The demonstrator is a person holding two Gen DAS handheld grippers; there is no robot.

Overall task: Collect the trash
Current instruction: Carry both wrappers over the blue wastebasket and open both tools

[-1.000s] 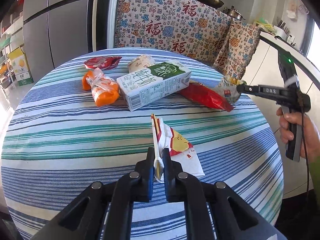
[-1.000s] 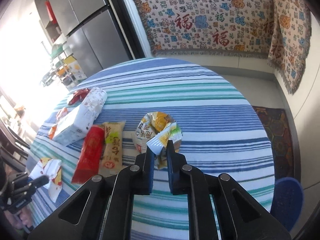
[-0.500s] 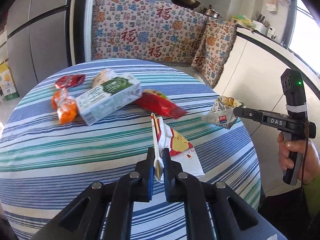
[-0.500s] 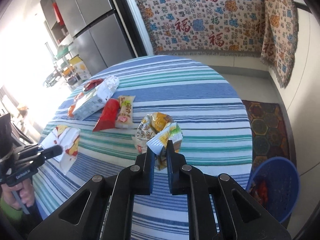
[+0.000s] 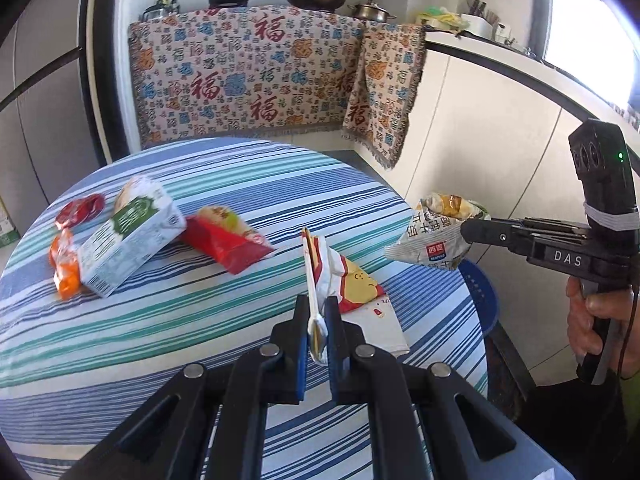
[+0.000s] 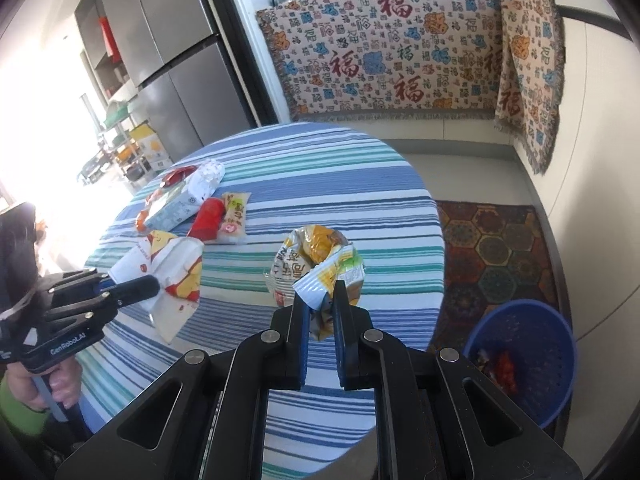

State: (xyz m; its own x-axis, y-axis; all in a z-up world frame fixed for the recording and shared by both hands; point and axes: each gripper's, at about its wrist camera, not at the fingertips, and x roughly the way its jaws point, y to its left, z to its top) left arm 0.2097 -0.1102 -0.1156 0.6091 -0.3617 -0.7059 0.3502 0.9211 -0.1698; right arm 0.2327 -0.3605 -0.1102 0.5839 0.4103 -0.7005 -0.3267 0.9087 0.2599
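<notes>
While lifted above the striped table [image 6: 360,184], both jaws clamped: left gripper [image 5: 316,320] on paper bag [image 5: 356,288], right gripper [image 6: 322,308] on snack wrapper [image 6: 316,256].

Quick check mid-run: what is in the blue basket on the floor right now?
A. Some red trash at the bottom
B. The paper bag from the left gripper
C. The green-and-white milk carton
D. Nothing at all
A. The right wrist view shows red wrapper pieces lying in the bottom of the blue basket; the milk carton is on the table, and the paper bag is in the left gripper.
</notes>
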